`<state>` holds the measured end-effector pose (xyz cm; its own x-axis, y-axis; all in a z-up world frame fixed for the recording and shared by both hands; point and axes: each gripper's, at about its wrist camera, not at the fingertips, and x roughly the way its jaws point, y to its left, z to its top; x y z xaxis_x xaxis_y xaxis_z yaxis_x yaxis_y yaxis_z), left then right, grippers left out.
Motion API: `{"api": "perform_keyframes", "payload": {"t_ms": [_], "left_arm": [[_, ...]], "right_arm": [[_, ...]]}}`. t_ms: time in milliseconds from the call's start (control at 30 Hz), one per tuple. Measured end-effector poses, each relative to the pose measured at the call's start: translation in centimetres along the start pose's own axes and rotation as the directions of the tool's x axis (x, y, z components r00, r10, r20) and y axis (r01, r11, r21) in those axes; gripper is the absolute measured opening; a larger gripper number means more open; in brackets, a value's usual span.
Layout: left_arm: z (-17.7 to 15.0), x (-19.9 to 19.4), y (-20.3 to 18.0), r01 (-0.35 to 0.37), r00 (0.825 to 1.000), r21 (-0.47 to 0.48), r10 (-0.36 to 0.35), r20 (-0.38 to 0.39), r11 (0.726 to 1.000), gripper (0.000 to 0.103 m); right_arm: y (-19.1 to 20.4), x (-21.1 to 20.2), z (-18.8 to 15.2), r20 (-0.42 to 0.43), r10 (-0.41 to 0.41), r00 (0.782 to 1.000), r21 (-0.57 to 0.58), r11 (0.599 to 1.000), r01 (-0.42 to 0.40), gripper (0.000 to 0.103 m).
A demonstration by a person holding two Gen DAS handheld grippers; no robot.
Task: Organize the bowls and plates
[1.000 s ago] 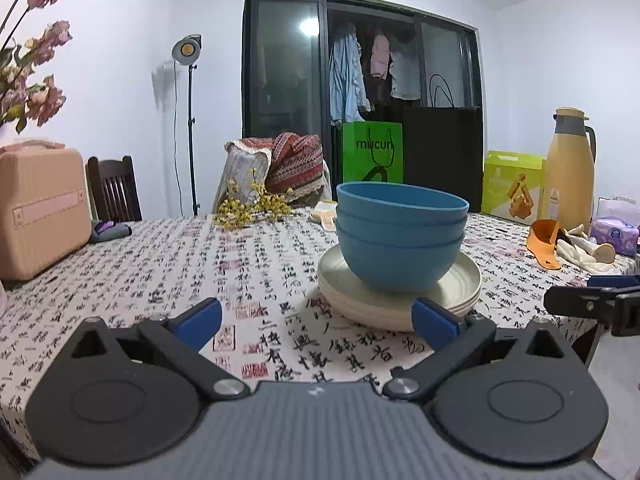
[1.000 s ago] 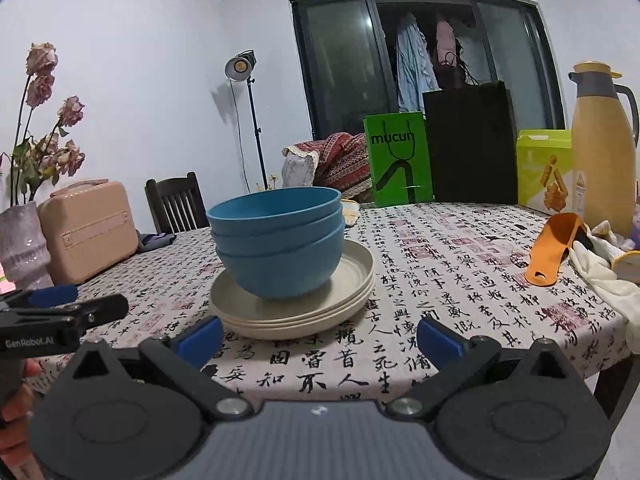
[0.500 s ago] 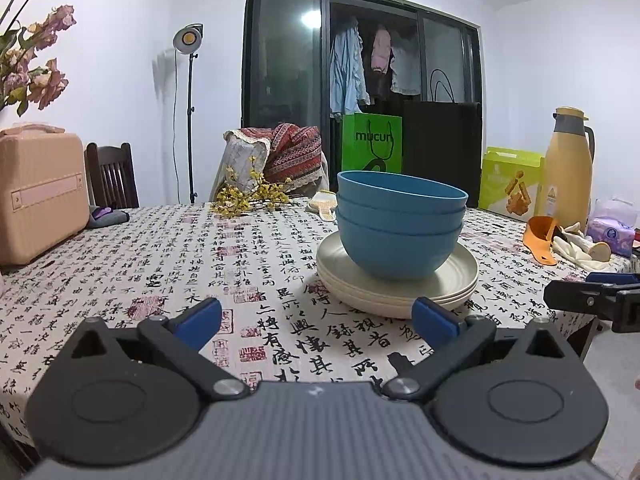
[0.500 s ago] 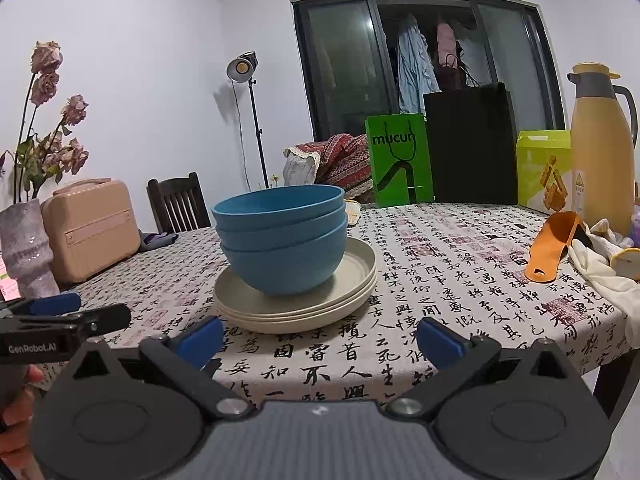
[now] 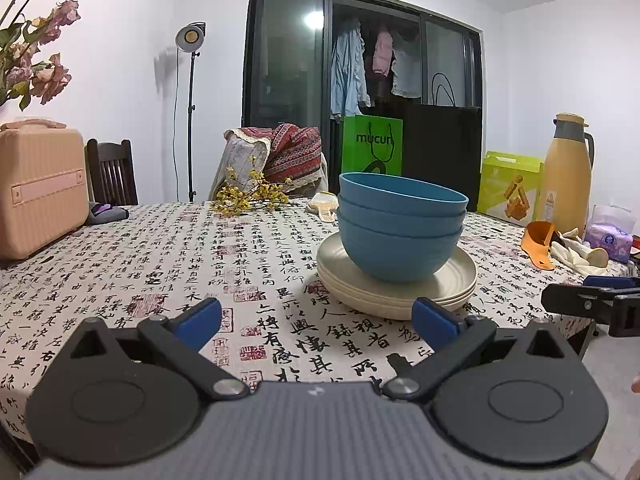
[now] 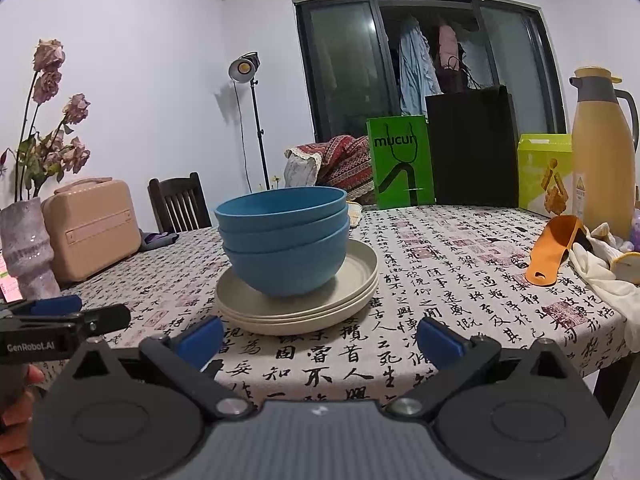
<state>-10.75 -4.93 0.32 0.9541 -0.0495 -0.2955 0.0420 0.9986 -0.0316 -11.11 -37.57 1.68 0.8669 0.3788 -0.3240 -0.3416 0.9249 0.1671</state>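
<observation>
Three nested blue bowls (image 5: pixel 400 232) (image 6: pixel 284 236) sit on a stack of cream plates (image 5: pixel 460 280) (image 6: pixel 360 280) on the patterned tablecloth. My left gripper (image 5: pixel 316 320) is open and empty, held short of the stack near the table's front edge. My right gripper (image 6: pixel 320 338) is also open and empty, facing the same stack from the other side. Each gripper shows at the edge of the other's view: the right one (image 5: pixel 592 300), the left one (image 6: pixel 64 316) held by a hand (image 6: pixel 16 412).
A pink case (image 5: pixel 40 192) and a vase of dried flowers (image 6: pixel 28 248) stand at the left. A yellow thermos (image 6: pixel 600 152), an orange scoop (image 6: pixel 552 248), white cloth (image 6: pixel 600 276) and a tissue pack (image 5: pixel 610 234) crowd the right. Green bag (image 5: pixel 372 148) and black bag at the back.
Both grippers have risen and drawn back slightly, so the stack sits a little lower and smaller in each view. The bowls and plates have not moved.
</observation>
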Motion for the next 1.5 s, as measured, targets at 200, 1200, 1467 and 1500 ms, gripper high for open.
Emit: {"api": "perform_keyframes", "payload": {"t_ms": [200,1200,1467,1500], "left_arm": [[0.05,-0.11,0.09,0.002,1.000,-0.004,-0.002,0.006,1.000,0.103],[0.08,-0.40,-0.13,0.010,1.000,0.002,-0.010,0.027,1.000,0.103],[0.05,-0.47,-0.11,0.011,1.000,0.000,-0.011,0.028,1.000,0.103],[0.04,-0.47,-0.10,0.011,1.000,0.001,-0.011,0.029,1.000,0.103]], "right_arm": [[0.06,-0.01,-0.04,-0.002,-0.001,1.000,-0.001,1.000,0.001,0.103],[0.15,-0.01,-0.04,-0.001,0.000,1.000,-0.003,1.000,0.000,0.103],[0.15,-0.01,-0.03,-0.001,0.001,1.000,-0.003,1.000,-0.001,0.103],[0.15,0.00,-0.03,-0.001,0.001,1.000,-0.003,1.000,-0.001,0.103]]}}
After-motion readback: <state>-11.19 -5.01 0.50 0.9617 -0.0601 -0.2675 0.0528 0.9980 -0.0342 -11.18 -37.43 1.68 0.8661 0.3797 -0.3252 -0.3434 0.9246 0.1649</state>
